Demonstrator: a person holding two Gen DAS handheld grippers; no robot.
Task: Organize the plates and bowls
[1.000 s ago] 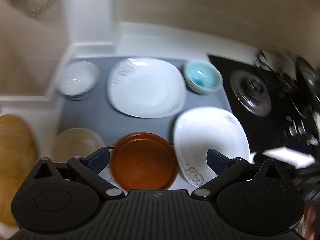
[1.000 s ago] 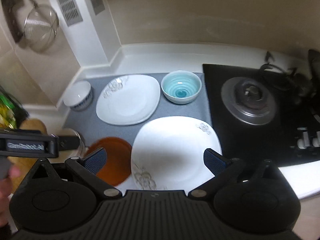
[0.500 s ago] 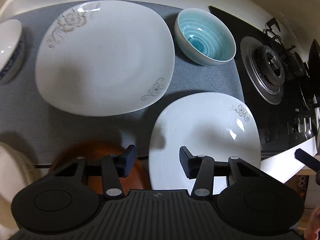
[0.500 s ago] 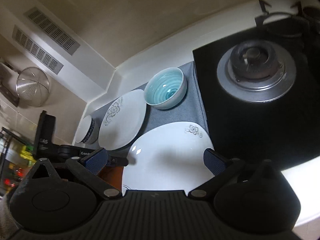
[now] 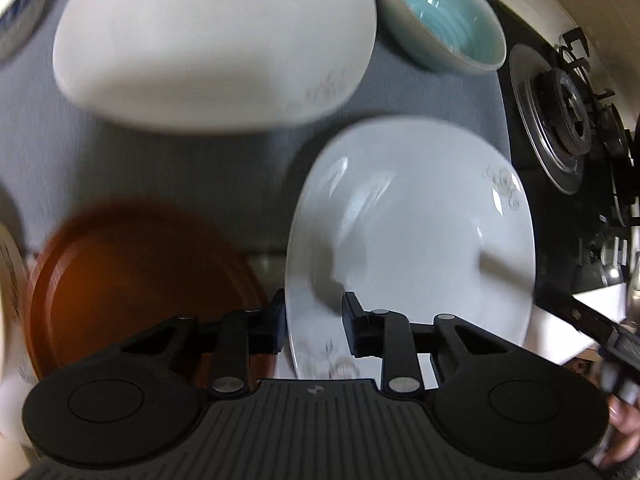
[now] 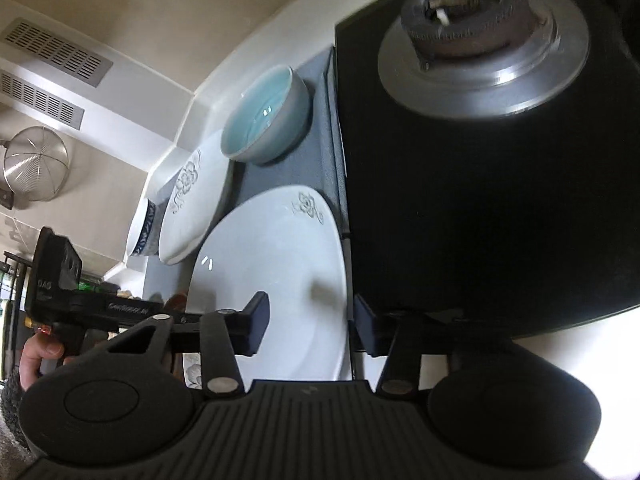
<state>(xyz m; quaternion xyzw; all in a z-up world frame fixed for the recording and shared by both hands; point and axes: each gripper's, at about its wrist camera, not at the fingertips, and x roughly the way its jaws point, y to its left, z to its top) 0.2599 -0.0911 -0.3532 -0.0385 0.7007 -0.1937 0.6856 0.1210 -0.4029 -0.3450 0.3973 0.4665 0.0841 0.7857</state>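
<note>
A white square plate with grey flowers [image 5: 416, 232] lies nearest me, half on the grey mat [image 5: 168, 160]. My left gripper [image 5: 314, 328] is open, its fingers straddling the plate's left rim. My right gripper [image 6: 310, 326] is open, its fingers straddling the same plate's [image 6: 276, 276] right rim. A second white plate [image 5: 212, 40] lies behind, a turquoise bowl [image 5: 444, 16] to its right, a brown plate [image 5: 136, 276] at the front left. A blue-patterned white bowl [image 6: 142, 232] sits at the far left.
A black gas hob with a burner [image 5: 560, 116] lies right of the mat, also in the right wrist view [image 6: 480, 44]. A cream dish edge [image 5: 10, 280] shows at the left. A metal strainer [image 6: 34, 164] hangs on the wall.
Both grippers have dropped low and closed in on the near white plate. Their jaws have narrowed around its opposite rims. The plates have not moved.
</note>
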